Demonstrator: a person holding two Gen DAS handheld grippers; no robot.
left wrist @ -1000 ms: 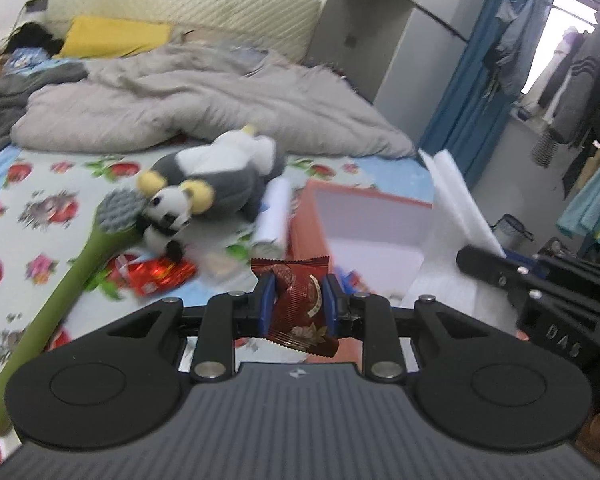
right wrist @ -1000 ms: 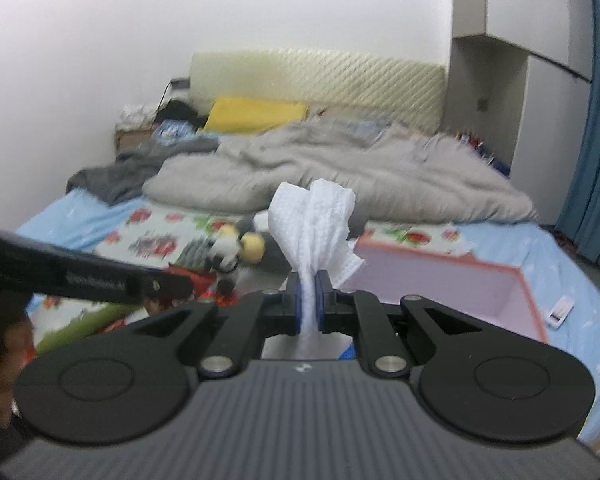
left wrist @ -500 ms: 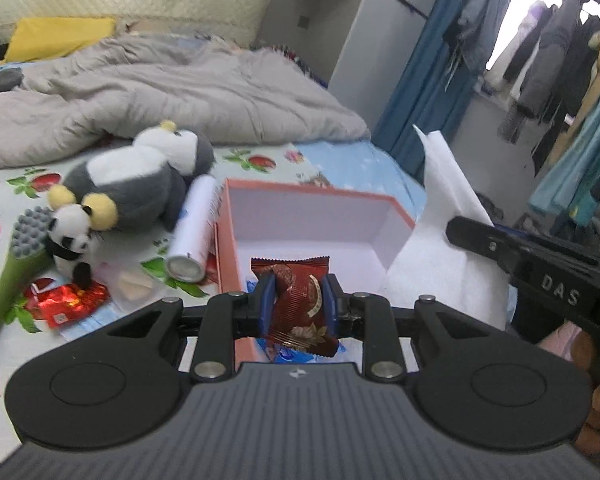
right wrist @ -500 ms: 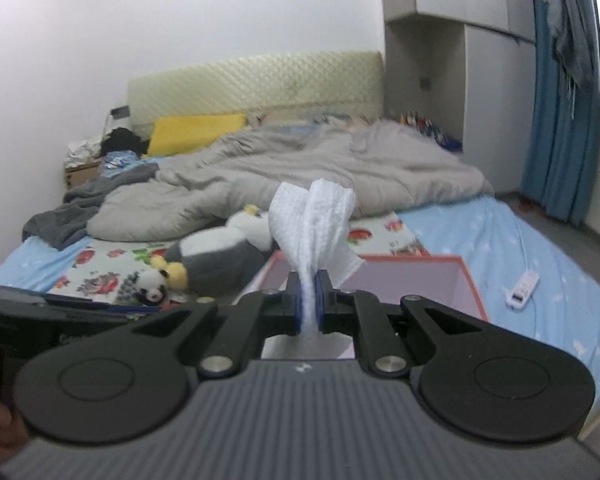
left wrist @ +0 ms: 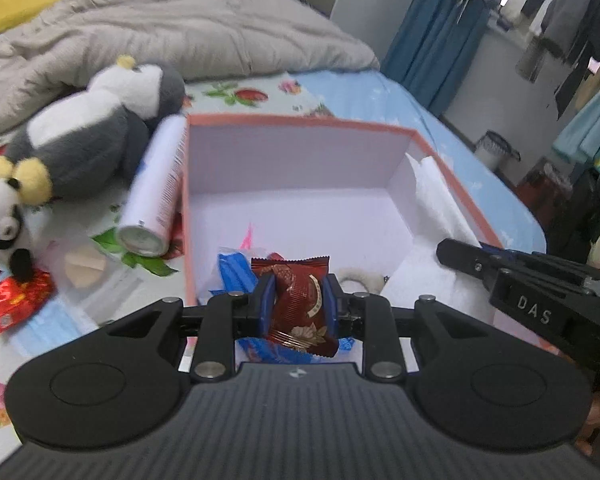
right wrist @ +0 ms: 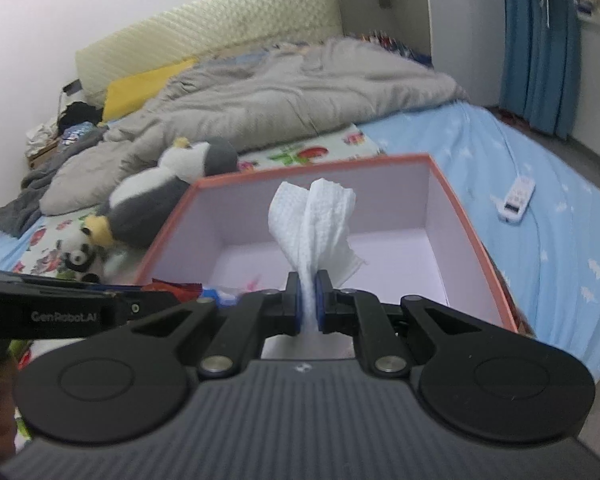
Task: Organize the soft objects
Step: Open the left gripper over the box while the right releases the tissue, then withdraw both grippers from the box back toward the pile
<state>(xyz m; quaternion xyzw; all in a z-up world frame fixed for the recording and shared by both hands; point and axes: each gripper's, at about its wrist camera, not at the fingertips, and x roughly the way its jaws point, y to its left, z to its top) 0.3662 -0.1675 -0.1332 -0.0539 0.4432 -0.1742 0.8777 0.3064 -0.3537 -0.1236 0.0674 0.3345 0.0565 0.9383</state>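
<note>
On the bed (left wrist: 340, 92), the left gripper (left wrist: 300, 300) is clenched on a dark red snack packet (left wrist: 298, 300) above the near edge of the orange box (left wrist: 300, 122). The right gripper (right wrist: 307, 300) pinches a white tissue (right wrist: 312, 220) over the same box.

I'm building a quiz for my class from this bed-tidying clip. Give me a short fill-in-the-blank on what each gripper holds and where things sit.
1. The left gripper is shut on a dark red ______ packet.
2. The right gripper pinches a crumpled white ______.
3. Both grippers point at an open box whose rim is coloured ______.
4. The white spray can lies outside the box, between it and the plush ______.

Missing words: snack; tissue; orange; penguin
</note>
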